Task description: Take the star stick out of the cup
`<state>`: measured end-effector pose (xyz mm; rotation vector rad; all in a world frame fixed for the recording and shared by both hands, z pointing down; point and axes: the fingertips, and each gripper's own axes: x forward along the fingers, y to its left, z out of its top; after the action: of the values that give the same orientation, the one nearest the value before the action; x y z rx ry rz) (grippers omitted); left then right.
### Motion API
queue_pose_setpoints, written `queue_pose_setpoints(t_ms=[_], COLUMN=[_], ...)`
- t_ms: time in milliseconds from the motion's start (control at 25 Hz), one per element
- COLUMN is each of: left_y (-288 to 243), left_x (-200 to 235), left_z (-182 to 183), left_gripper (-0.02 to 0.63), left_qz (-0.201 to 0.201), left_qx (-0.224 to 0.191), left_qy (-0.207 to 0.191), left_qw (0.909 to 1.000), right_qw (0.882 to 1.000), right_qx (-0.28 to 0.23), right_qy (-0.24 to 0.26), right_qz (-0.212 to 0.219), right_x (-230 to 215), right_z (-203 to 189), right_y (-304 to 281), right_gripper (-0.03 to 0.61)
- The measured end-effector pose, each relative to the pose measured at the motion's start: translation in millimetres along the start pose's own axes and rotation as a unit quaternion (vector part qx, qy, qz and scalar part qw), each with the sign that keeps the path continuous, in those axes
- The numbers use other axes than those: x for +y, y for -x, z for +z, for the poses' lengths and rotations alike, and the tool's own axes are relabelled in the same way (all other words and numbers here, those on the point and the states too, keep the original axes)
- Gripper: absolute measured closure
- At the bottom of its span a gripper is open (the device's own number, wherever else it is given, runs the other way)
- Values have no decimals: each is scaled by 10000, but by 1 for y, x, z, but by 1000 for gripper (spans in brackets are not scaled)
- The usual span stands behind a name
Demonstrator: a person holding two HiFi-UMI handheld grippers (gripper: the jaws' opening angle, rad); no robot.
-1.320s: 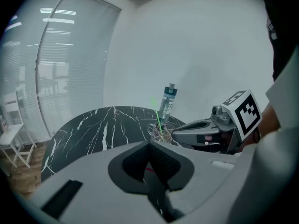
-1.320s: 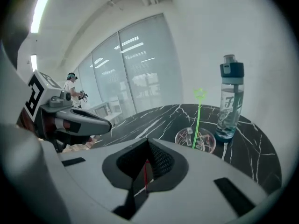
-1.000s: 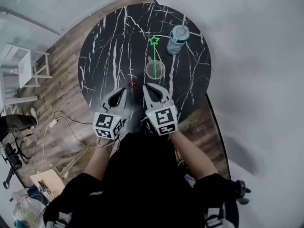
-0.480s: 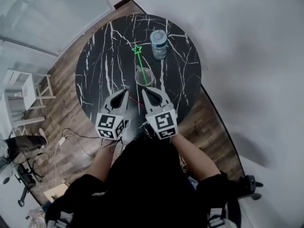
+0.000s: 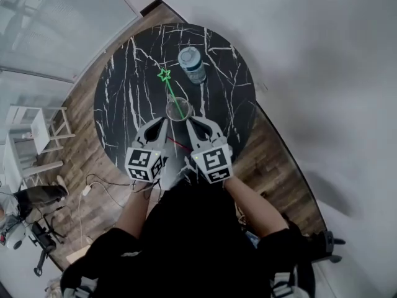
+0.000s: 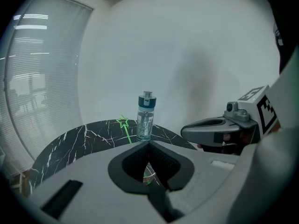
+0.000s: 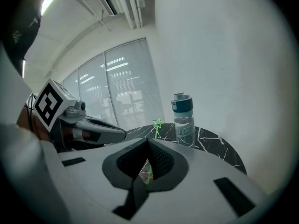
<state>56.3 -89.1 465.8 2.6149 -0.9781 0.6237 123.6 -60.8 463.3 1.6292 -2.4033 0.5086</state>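
1. On the round black marble table (image 5: 124, 104): a clear cup (image 5: 178, 108) stands near the person's side of the middle, with the green star stick (image 5: 170, 92) standing in it.
2. Stick leans away from the person and to the left. Its star end is up, well clear of the rim.
3. A water bottle (image 5: 192, 65) with a teal cap stands upright beyond the cup, a bit to its right, apart from it.
4. Left claw (image 5: 160, 124): jaws together at the tips, holding nothing. It is just short of the cup on its near-left side, not touching.
5. Right claw (image 5: 193, 123): jaws also together at the tips, nothing held. It is just short of the cup on its near-right side, not touching.
6. Cup sits ahead of and between the two claw tips; both claws point at it.
7. Left gripper view: cup shows low through the gap behind the closed tips, star and bottle above them, right claw alongside.
8. Right gripper view: same layout mirrored, star just left of the bottle.
9. Thin red item (image 5: 177, 143) lies on the table between the claws; can't tell what it is.
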Motion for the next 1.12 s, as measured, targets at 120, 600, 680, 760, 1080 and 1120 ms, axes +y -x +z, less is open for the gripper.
queue_pose_setpoints(t_ms=[120,600,680,760,1080,1120], left_y=[-15,-74,-82,-89,-102,-103], left_x=[5,28,33,39,49,51], left_z=[1,0,-1,-2,-13,-15], left_gripper=[615,615,615,615,615,615], left_qz=[30,45,58,62,120,130], left_qx=[47,326,371,408,609,661], left_qy=[66,367,424,497,730,773], left_qw=[10000,9988,9984,9979,9954,9947], right_qw=[10000,9988,9985,9981,9966,9965], right_qx=[54,371,433,470,622,641], right_qy=[-68,-292,-343,-391,-512,-523], right_qz=[40,88,63,76,147,141], right_x=[-9,-47,-52,-54,-59,-59], right_z=[-2,-13,-18,-21,-35,-36], right_y=[-7,-38,-43,-46,-53,-53], right_gripper=[581,581,581,581,581,581])
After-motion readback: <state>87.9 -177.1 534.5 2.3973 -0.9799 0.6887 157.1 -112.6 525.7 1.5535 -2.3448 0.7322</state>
